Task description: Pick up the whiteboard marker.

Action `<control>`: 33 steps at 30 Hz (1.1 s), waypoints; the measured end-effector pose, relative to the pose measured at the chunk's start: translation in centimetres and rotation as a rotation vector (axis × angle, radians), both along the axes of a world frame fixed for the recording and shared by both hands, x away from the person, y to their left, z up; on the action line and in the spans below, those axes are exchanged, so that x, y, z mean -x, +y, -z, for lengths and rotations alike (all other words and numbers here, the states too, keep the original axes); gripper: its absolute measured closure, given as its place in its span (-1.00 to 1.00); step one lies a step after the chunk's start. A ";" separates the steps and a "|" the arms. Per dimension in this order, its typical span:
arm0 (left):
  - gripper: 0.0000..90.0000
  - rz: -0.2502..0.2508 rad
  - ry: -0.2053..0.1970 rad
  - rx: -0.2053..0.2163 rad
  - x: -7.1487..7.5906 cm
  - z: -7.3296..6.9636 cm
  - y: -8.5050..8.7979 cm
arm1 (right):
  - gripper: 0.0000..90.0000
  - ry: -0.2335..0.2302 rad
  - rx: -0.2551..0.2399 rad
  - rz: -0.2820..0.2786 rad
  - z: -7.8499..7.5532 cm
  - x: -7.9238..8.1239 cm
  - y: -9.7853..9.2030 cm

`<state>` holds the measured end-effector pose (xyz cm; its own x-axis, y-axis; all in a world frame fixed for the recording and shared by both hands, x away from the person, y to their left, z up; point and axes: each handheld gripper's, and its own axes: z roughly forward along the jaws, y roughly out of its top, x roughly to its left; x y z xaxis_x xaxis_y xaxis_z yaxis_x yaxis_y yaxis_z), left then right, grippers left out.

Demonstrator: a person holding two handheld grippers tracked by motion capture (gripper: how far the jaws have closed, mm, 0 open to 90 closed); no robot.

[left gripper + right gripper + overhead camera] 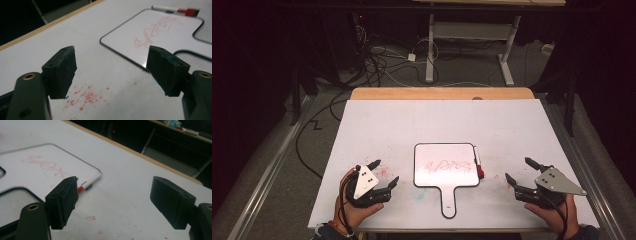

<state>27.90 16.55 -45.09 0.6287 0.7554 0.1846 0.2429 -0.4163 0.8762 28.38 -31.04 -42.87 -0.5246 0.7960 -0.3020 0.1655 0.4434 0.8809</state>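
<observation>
Both grippers rest near the table's (pixel 377 120) front edge, jaws spread wide and holding nothing: left gripper (pixel 383 172) at the left, right gripper (pixel 520 171) at the right. Between them lies the paddle-shaped whiteboard (pixel 444 165) with red scribbles, a red-capped marker (pixel 477 162) touching its right edge

No word, number or brand can be read anywhere; the small whiteboard (pixel 445 164) carries only a loose red scribble (pixel 154 32) that forms no clear letters; the marker (pixel 478 163) beside it has a label too small to make out.
</observation>
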 end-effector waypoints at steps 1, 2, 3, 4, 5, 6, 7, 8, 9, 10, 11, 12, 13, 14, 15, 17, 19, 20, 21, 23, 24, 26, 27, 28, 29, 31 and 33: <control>-0.50 0.006 0.011 -0.005 -0.2 0.1 -0.1 | -0.50 0.002 -0.006 -0.007 0.0 -0.2 0.0; -0.51 0.007 0.023 -0.014 -0.4 0.3 -0.2 | -0.49 0.007 -0.029 -0.009 0.0 -0.3 -0.1; -0.51 0.003 0.023 -0.024 -0.5 0.4 -0.4 | -0.49 0.007 -0.029 -0.009 0.0 -0.3 -0.1; -0.51 0.007 0.028 -0.033 -0.6 0.5 -0.5 | -0.48 0.017 -0.038 -0.007 0.0 -0.5 -0.2; -0.51 0.013 0.031 -0.038 -0.6 0.7 -0.6 | -0.48 0.022 -0.046 -0.004 0.1 -0.6 -0.3; -0.51 0.015 0.032 -0.042 -0.6 0.8 -0.7 | -0.48 0.032 -0.046 -0.007 0.1 -0.7 -0.3; -0.51 0.016 0.046 -0.039 -0.5 0.8 -0.8 | -0.48 0.032 -0.046 -0.007 0.1 -0.7 -0.3; -0.51 0.019 0.031 -0.043 -0.6 0.8 -0.7 | -0.47 0.054 -0.055 -0.014 0.2 -0.9 -0.4; -0.51 0.017 0.023 -0.045 -0.5 0.8 -0.7 | -0.47 0.054 -0.055 -0.014 0.2 -0.9 -0.4; -0.51 0.017 0.021 -0.042 -0.4 0.9 -0.7 | -0.46 0.078 -0.066 -0.021 0.1 -1.1 -0.5; -0.51 0.021 0.026 -0.044 -0.4 0.9 -0.6 | -0.45 0.097 -0.075 -0.028 0.0 -1.3 -0.4; -0.51 0.020 0.030 -0.047 -0.4 0.9 -0.5 | -0.43 0.109 -0.082 -0.033 0.0 -1.5 -0.4; -0.51 0.017 0.029 -0.052 -0.4 0.9 -0.5 | -0.41 0.129 -0.083 -0.037 -0.1 -1.7 -0.3; -0.51 0.019 0.030 -0.054 -0.3 0.9 -0.5 | -0.41 0.199 -0.090 -0.047 0.0 -2.3 0.0; -0.51 0.022 0.033 -0.055 -0.3 0.9 -0.6 | -0.41 0.199 -0.090 -0.047 0.0 -2.3 0.0; -0.51 0.027 0.047 -0.060 -0.4 1.0 -0.8 | -0.38 0.262 -0.088 -0.075 0.1 -3.4 0.4; -0.51 0.031 0.055 -0.066 -0.5 1.2 -0.9 | -0.38 0.290 -0.093 -0.080 0.1 -3.8 0.6; -0.51 0.037 0.061 -0.072 -0.6 1.2 -1.0 | -0.35 0.343 -0.099 -0.088 0.1 -4.7 0.9; -0.51 0.040 0.068 -0.080 -0.7 1.4 -1.0 | -0.35 0.343 -0.099 -0.088 0.1 -4.7 0.9; -0.51 0.043 0.076 -0.091 -0.6 1.6 -1.1 | -0.28 0.412 -0.096 -0.090 0.1 -6.2 1.6; -0.51 0.044 0.080 -0.093 -0.6 1.6 -1.1 | -0.28 0.412 -0.096 -0.090 0.1 -6.2 1.6; -0.51 0.044 0.079 -0.097 -0.5 1.6 -1.1 | -0.24 0.447 -0.082 -0.086 0.1 -7.4 2.2; -0.51 0.043 0.076 -0.094 -0.5 1.5 -1.0 | -0.24 0.461 -0.086 -0.078 0.2 -7.9 2.4; -0.51 0.042 0.075 -0.092 -0.5 1.5 -1.1 | -0.21 0.474 -0.096 -0.079 0.2 -8.5 2.6; -0.51 0.041 0.075 -0.094 -0.5 1.5 -1.1 | -0.20 0.501 -0.099 -0.082 0.2 -9.2 2.9; -0.51 0.046 0.077 -0.107 -0.6 1.6 -1.2 | -0.17 0.539 -0.107 -0.080 0.3 -10.4 3.3; -0.51 0.050 0.081 -0.117 -0.6 1.7 -1.3 | -0.16 0.576 -0.106 -0.074 0.6 -11.6 3.8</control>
